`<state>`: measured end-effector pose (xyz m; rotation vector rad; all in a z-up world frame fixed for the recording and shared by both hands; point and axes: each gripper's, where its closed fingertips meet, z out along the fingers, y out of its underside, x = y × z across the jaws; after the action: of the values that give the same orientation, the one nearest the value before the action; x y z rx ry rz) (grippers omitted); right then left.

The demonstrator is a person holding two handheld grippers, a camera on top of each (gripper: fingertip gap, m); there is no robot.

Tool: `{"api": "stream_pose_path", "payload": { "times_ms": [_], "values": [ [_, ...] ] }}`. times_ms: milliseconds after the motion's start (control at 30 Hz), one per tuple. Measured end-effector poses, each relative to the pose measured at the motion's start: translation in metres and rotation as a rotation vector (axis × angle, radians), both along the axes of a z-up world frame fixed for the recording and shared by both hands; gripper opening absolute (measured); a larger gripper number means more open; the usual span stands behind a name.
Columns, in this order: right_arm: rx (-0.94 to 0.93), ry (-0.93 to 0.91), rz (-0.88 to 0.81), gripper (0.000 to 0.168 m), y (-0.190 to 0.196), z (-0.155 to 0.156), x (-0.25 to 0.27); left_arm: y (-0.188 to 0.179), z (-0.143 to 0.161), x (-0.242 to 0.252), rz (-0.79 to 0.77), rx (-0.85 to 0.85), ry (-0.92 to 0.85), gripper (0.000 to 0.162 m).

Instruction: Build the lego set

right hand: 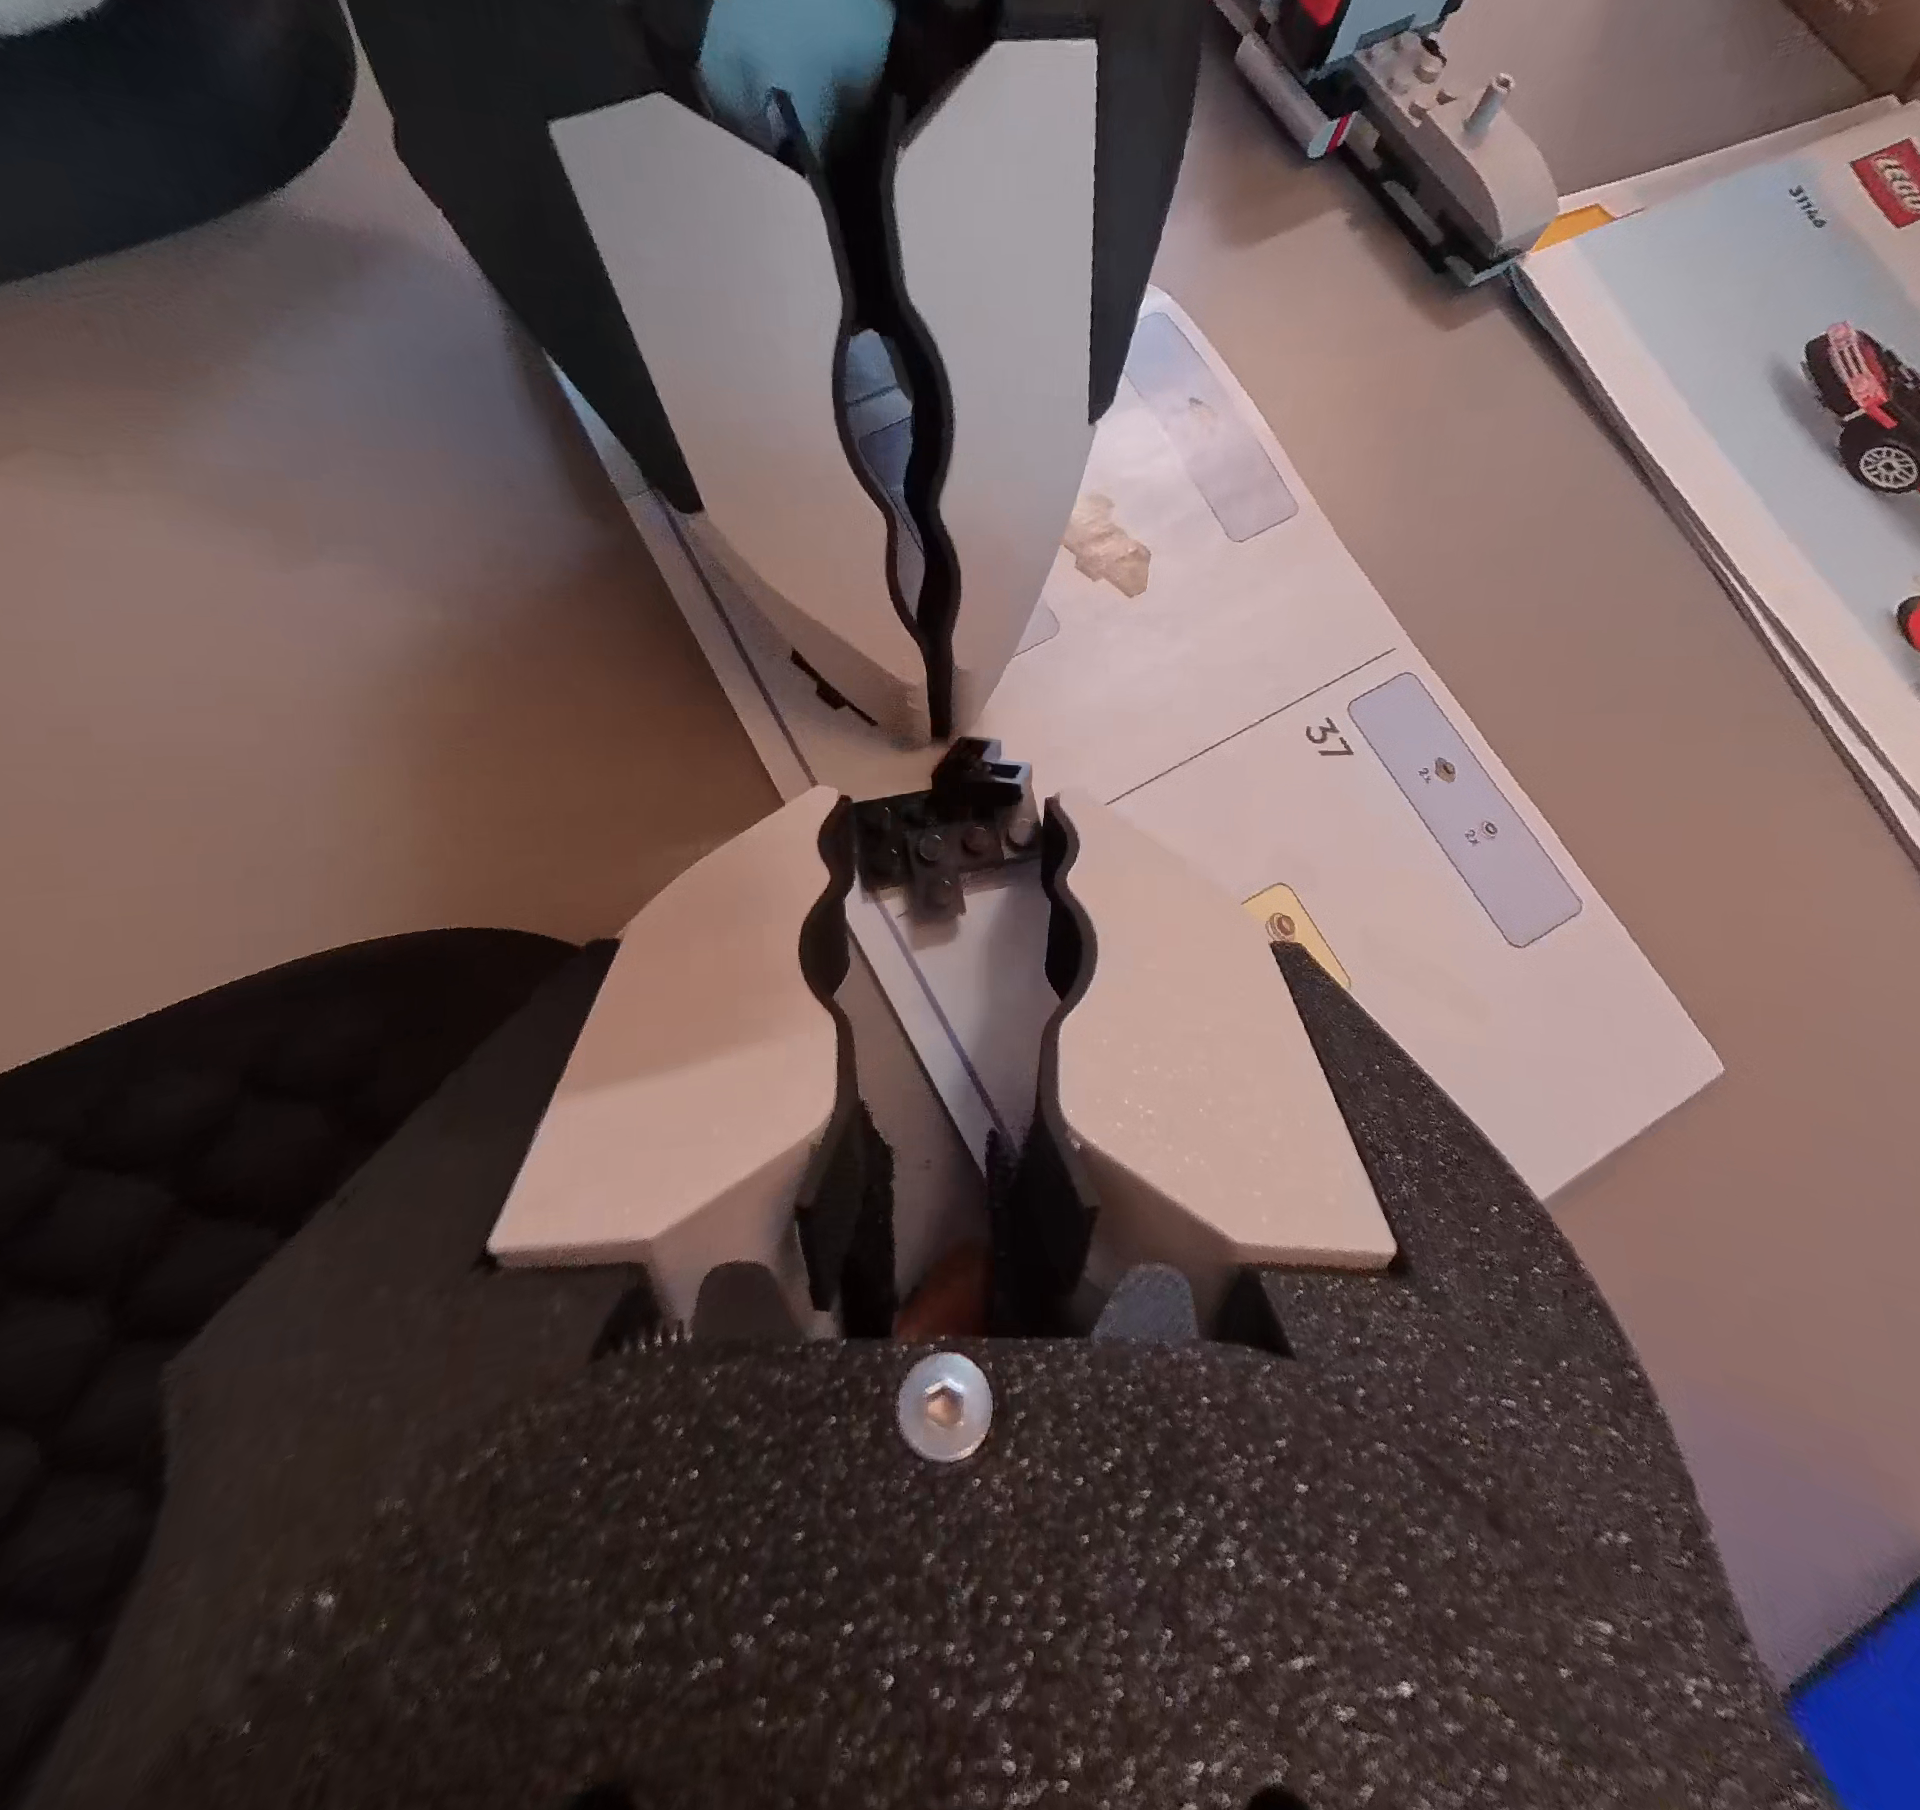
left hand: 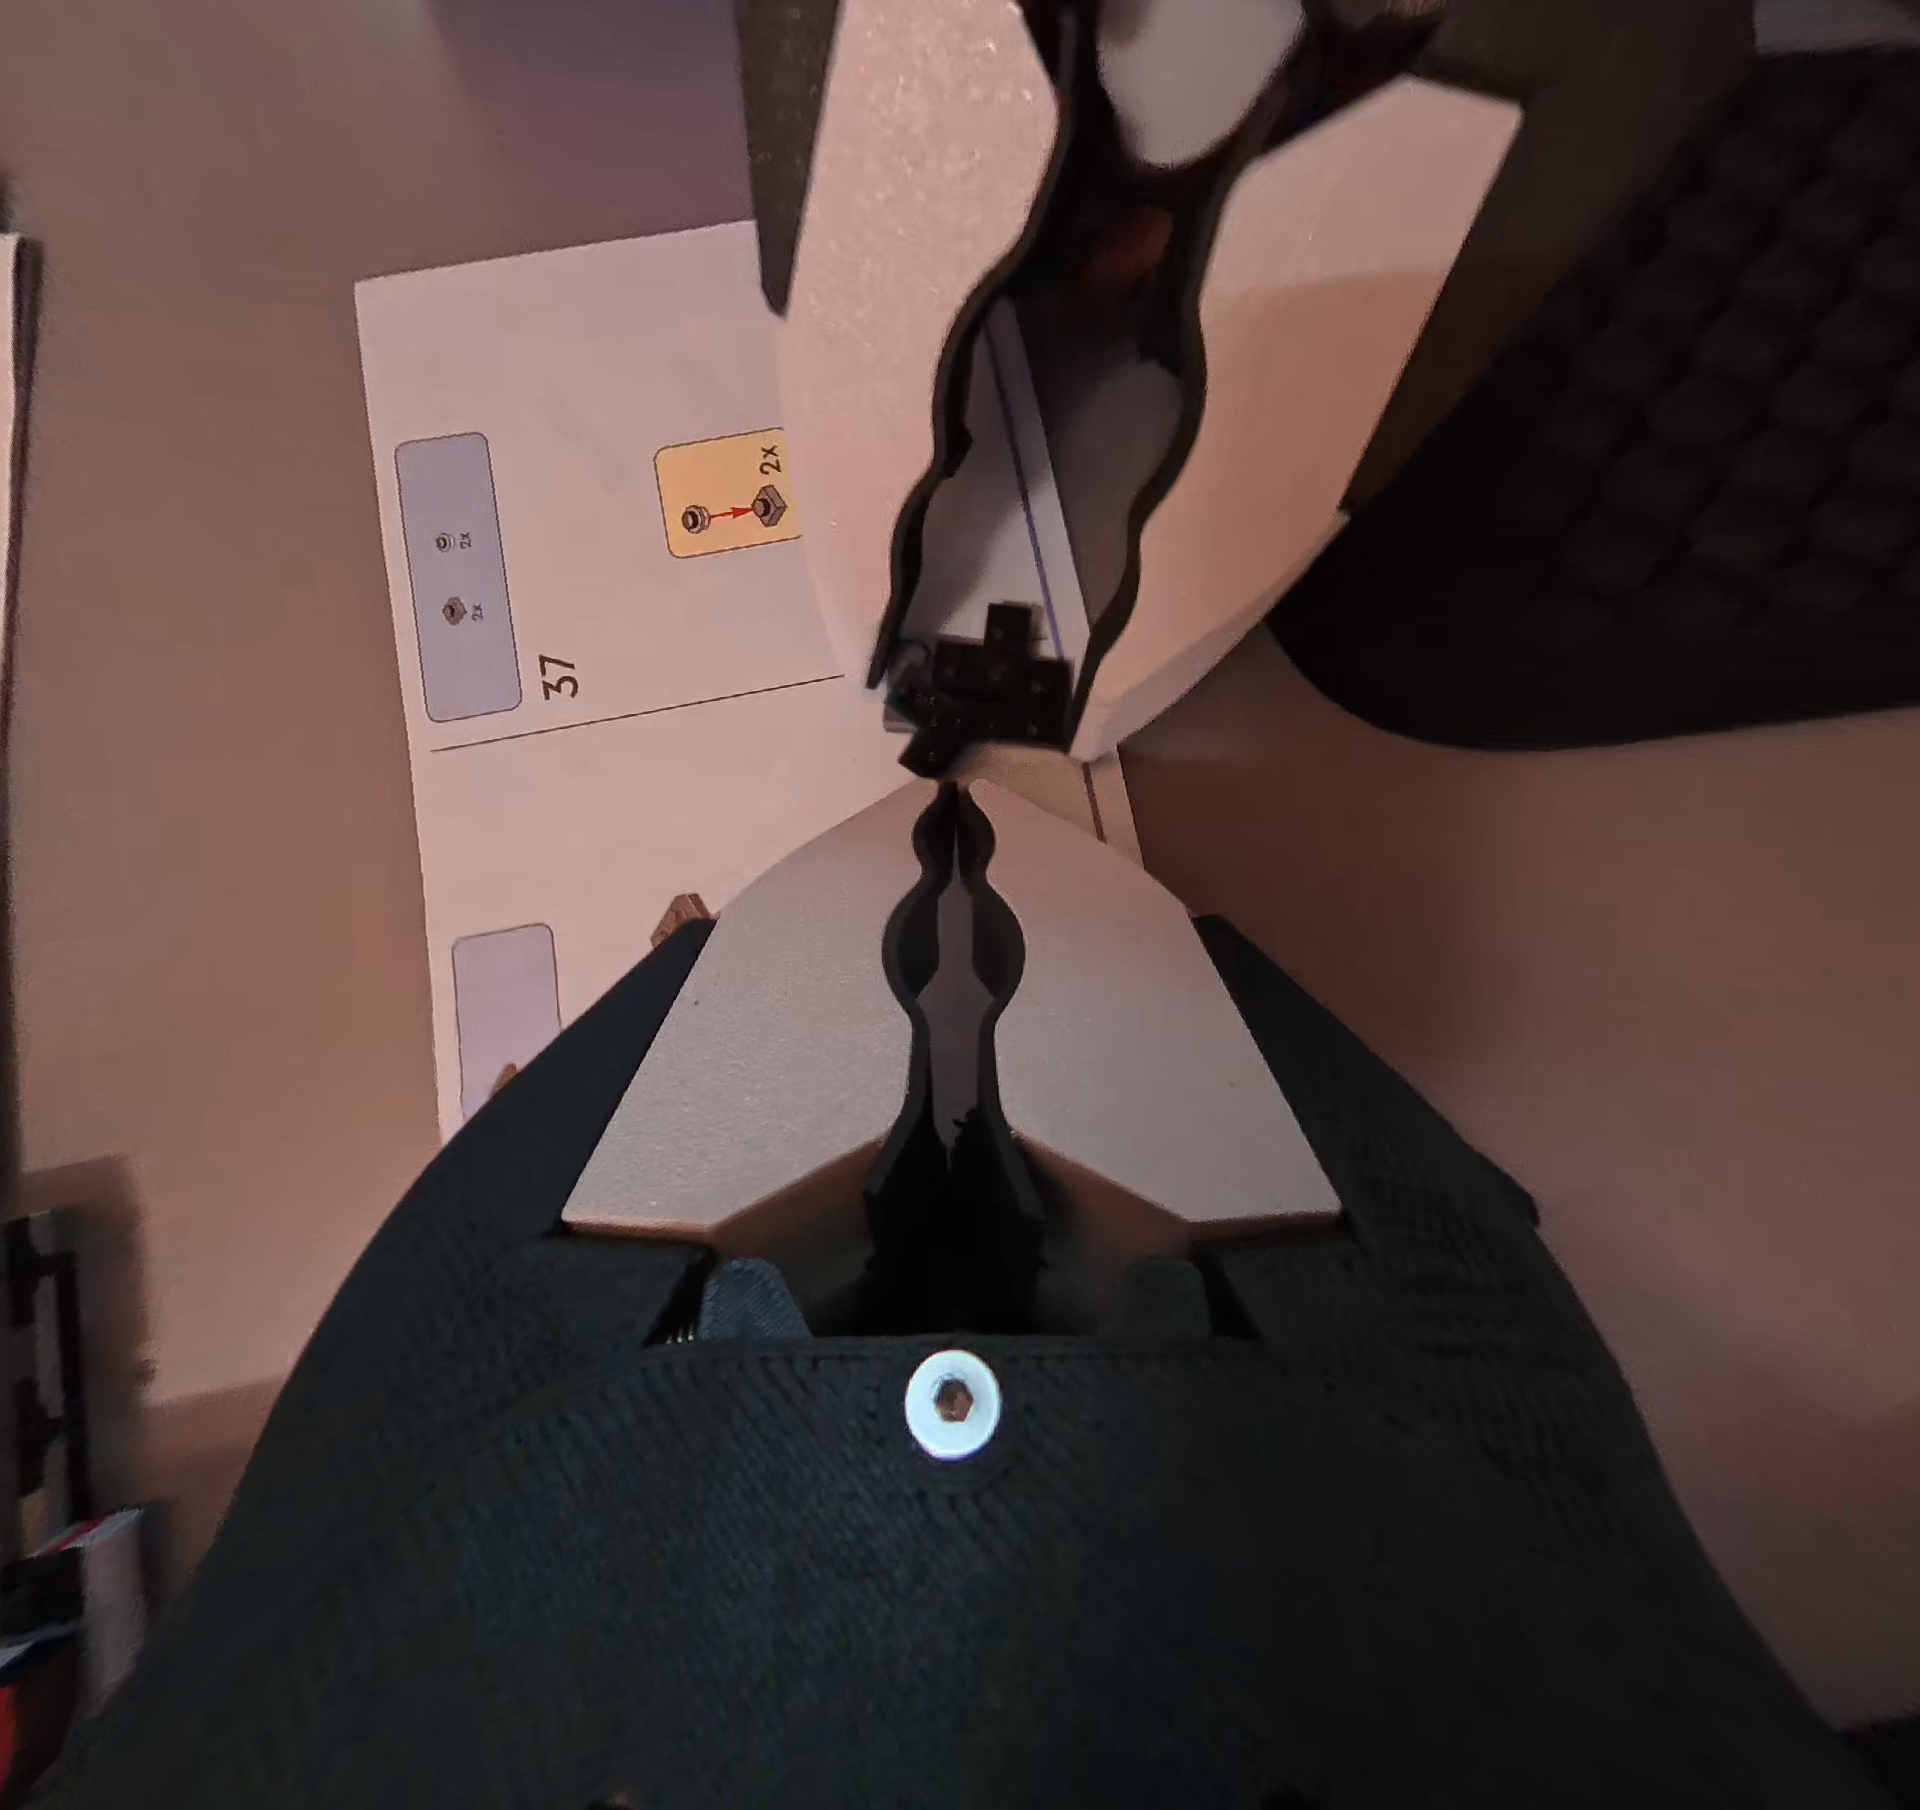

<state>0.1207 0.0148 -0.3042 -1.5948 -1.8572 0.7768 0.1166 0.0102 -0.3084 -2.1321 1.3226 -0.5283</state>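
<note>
Two tools meet tip to tip over an open booklet (right hand: 1299, 981) on the counter (right hand: 312, 617).

In the right wrist view, the right tool (right hand: 948, 851) comes up from the bottom of the frame and grasps a small black plate assembly (right hand: 951, 841) at mid-frame. The assembly sits crosswise between the two fingertips, studs facing up, and a black clip piece (right hand: 982, 761) juts from its far edge, past the tips. The fingers (right hand: 727, 1054) stand apart by the width of the plates.

The left tool (right hand: 940, 721) reaches down from the top of that frame, its jaws clenched, tips pressed together with nothing large between them. Its point hovers just beside the clip piece; I cannot tell whether they touch.

In the left wrist view the same meeting shows reversed: the left tool (left hand: 948, 792) rises from the bottom, tips together, and the plate assembly (left hand: 987, 685) lies just above its point, framed by the right tool (left hand: 982, 690) coming down from the top.

At the upper right of the right wrist view stands a partly built model (right hand: 1382, 67), red and grey, with a second booklet (right hand: 1766, 358) beside it. A dark quilted cushion (right hand: 125, 1189) fills the lower left.
</note>
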Motion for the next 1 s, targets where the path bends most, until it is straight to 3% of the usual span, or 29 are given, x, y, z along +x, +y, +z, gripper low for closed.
{"api": "stream_pose_path", "payload": {
  "times_ms": [167, 267, 433, 733, 833, 1000],
  "values": [
    [-0.035, -0.023, 0.028, 0.053, -0.001, 0.004, 0.005, -0.006, 0.005, -0.017, -0.068, 0.06, 0.096, 0.001],
    [-0.016, -0.056, 0.036, 0.048, 0.001, -0.001, 0.011, -0.003, 0.013, -0.017, -0.056, 0.097, 0.043, 0.003],
    [0.012, -0.016, 0.028, 0.04, -0.002, -0.001, 0.007, -0.002, 0.011, -0.004, -0.09, 0.105, 0.016, 0.021],
    [-0.002, -0.005, 0.029, 0.034, -0.002, -0.002, 0.005, 0.004, 0.002, 0.002, -0.065, 0.104, 0.067, 0.017],
    [-0.008, 0.005, 0.046, 0.034, -0.004, -0.001, -0.001, 0.003, 0.017, -0.014, 0.033, 0.131, 0.023, 0.017],
    [-0.062, 0.093, 0.115, 0.033, -0.02, 0.021, -0.021, -0.018, 0.075, -0.057, 0.294, 0.225, -0.232, 0.017]
  ]
}}
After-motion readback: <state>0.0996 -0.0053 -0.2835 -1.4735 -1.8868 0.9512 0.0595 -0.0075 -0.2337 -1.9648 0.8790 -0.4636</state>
